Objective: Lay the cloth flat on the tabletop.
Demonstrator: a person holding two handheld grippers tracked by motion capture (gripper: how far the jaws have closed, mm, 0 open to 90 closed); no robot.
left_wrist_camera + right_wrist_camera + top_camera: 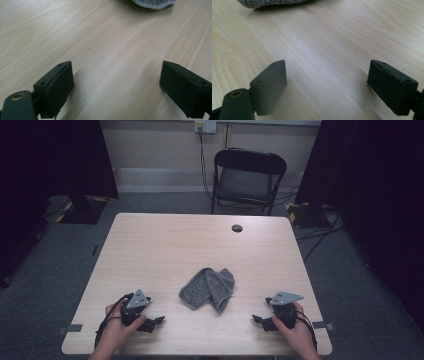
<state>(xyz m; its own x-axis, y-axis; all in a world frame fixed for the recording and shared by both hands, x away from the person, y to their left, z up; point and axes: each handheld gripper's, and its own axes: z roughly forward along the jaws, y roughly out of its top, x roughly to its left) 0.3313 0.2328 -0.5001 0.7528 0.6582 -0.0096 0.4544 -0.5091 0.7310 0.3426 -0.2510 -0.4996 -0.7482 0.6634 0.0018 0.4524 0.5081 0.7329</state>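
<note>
A crumpled grey towel [207, 289] lies mid-table [165, 240], between the left gripper [156, 322] and right gripper [258, 320], both spread wide and empty. Nothing lies between either gripper and it. The high view adds a black folding chair [248, 177] beyond the table

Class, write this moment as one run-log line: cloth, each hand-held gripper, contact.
cloth: grey cloth crumpled mid-table | left hand-held gripper: open, empty, resting near table edge | right hand-held gripper: open, empty | contact: none

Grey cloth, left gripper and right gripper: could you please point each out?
grey cloth [207, 289], high view, middle fold.
left gripper [159, 321], high view, between its open jaw tips.
right gripper [256, 319], high view, between its open jaw tips.
</note>
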